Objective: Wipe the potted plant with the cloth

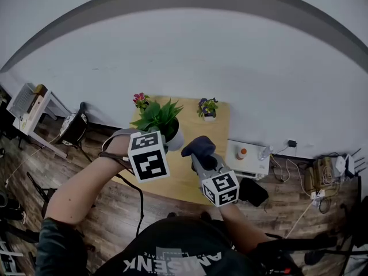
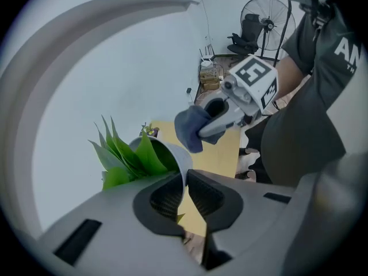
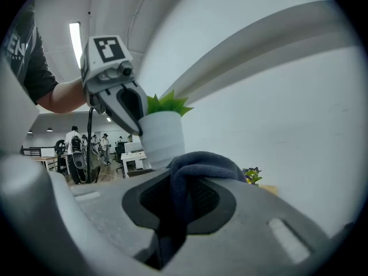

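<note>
**Pot rim clamped, cloth gripped beside it**

The right tongs (image 3: 179,195) are seen clamped on a dark blue cloth (image 3: 201,163). The cloth is soft and bunched, and it is rolled thickly over the ribbed black pads (image 3: 204,195). The left tongs (image 2: 185,190) are closed on the thin rim of a smooth white pot (image 2: 179,157), with one pad inside the wall and one outside.

The potted plant (image 1: 163,119) is found just left of centre in the head view, over the surface. Its pointed, glossy green leaves are fanned toward the top of the frame. Whether the pot stands on the surface cannot be told. The cloth is held just beside the pot, at its right.

The surface (image 1: 221,128) is a pale yellow wooden rectangle at the middle of the frame. Along its far edge two small pots are set well apart, one with pink flowers (image 1: 140,100) and one with purple flowers (image 1: 207,107). A flat white box (image 1: 247,157) is placed at the surface's right edge.

Dark wooden floor planks (image 1: 103,211) are laid beneath, and a plain white wall (image 1: 230,56) fills the upper half. A standing fan (image 2: 265,20) is seen in the upper right of the left gripper view.
</note>
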Motion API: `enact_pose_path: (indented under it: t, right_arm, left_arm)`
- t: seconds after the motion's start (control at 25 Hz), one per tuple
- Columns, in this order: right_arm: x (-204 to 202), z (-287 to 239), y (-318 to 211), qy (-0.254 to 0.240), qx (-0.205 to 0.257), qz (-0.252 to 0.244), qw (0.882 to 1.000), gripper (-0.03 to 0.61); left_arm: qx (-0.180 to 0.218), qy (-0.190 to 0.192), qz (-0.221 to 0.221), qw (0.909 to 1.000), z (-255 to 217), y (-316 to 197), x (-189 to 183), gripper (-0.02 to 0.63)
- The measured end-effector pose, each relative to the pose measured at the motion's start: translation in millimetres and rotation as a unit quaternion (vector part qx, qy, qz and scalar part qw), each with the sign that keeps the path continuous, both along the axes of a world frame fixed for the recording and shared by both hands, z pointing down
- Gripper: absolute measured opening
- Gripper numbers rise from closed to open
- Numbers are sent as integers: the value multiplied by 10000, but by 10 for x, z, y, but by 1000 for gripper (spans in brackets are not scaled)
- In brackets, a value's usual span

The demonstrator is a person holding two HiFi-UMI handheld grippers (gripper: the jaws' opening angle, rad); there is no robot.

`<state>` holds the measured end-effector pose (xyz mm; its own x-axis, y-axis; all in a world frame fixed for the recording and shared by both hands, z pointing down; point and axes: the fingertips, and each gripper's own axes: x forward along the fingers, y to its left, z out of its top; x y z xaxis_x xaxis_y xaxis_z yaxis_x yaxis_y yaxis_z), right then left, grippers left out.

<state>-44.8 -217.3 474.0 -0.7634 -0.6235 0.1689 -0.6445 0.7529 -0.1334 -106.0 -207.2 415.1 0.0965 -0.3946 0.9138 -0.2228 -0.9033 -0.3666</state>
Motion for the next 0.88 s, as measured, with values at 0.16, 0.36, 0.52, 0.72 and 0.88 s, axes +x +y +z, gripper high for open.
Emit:
enact_pose_path:
  t: [0.16,0.36,0.52,0.72,0.88]
  right_arm:
    - [77,-168,-6,26,78,-95,9999,52]
    - [152,-473,34,38,296,-208,9993,52]
    - [210,-623,96,84,364,-289,9989,52]
    - [320,-691,104,151,318,-79,9994,52]
    - [445,-611,117,205,144,179,9995,52]
  left_arm:
    - [10,-220,146,9997,285,32,-115,29]
    - [37,-510,280,9983,741,-4,-266,31]
    - [-130,-587,302,9977,1199,-11,-389,31]
    - [27,-565,319,9979,1685,-152,-502,31]
    - [32,-620,395,9973,2050,-227,-559,31]
